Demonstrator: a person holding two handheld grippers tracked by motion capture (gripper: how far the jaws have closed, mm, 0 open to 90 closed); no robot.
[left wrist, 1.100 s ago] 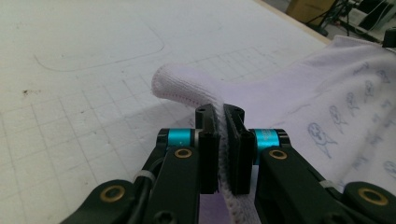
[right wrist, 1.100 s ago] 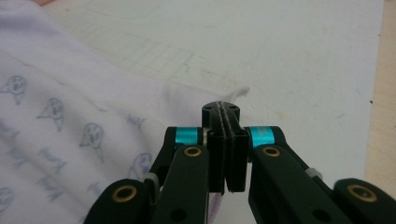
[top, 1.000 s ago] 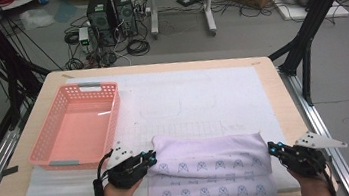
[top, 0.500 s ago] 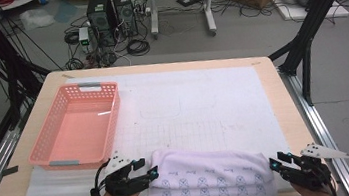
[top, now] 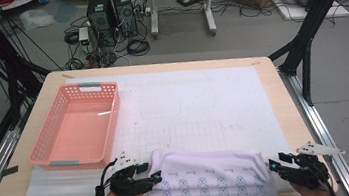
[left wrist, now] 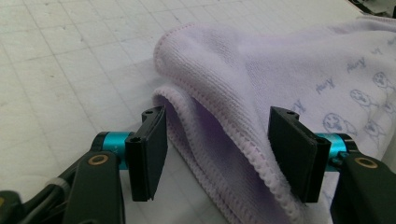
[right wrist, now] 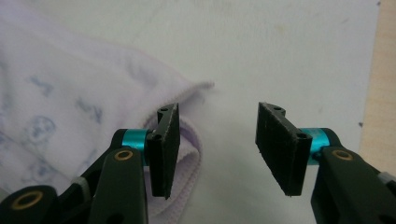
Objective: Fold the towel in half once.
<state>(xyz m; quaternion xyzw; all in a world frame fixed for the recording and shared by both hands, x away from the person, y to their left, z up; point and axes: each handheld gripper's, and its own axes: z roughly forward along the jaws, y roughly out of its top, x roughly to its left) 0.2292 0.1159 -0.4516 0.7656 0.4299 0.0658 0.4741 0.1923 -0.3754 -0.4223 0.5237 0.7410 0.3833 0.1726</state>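
A pale lilac towel point(top: 208, 182) printed with small figures lies folded at the table's near edge. My left gripper point(top: 154, 177) sits at its left end. In the left gripper view the towel's stitched folded edge point(left wrist: 233, 140) runs between the left gripper point(left wrist: 222, 154) jaws, which have just been opening and do not press on it. My right gripper point(top: 274, 165) is at the towel's right end. In the right gripper view the right gripper point(right wrist: 223, 149) has also just been opening. The towel's corner point(right wrist: 187, 140) lies by its left jaw, with bare mat in the gap.
An empty pink plastic basket point(top: 78, 127) stands on the left of the table. A white gridded mat point(top: 203, 104) covers most of the wooden table point(top: 290, 114). Black frame legs, computers and cables stand on the floor beyond the far edge.
Both grippers have gone from shut to open and let go of the towel's ends. The hands sank toward the near edge, and the towel settled flatter on the mat.
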